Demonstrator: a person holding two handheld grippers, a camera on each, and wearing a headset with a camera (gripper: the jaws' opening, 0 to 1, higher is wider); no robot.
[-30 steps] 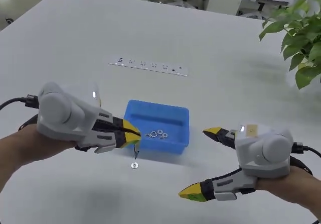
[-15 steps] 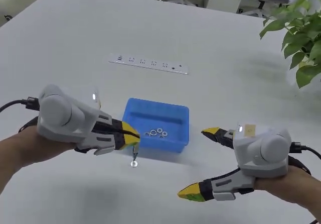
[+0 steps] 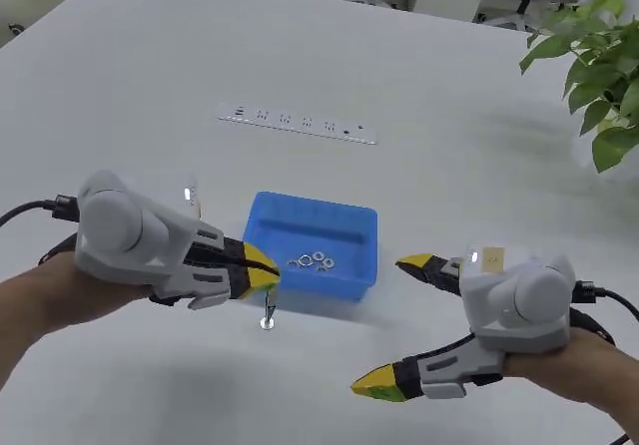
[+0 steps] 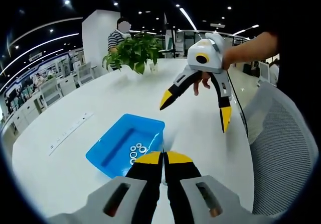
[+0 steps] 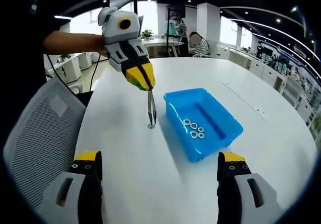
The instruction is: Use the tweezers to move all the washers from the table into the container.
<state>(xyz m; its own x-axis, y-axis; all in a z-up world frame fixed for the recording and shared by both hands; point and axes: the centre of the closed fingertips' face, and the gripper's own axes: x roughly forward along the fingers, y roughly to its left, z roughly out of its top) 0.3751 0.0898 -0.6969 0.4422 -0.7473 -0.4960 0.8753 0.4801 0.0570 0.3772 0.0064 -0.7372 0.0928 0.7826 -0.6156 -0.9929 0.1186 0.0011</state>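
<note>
The left claw is clenched on the tweezers, the right claw released; the washer looks light, hard and slippery, probably best pinched across its ring.

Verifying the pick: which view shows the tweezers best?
Right gripper view: tweezers hang full-length from the left gripper, tips at a washer. Head view: just the tips. Left gripper view: a sliver beyond the jaws.

I see a blue container, silvery washers and tweezers, a white table, and a white left gripper and right gripper with yellow-tipped black jaws.
</note>
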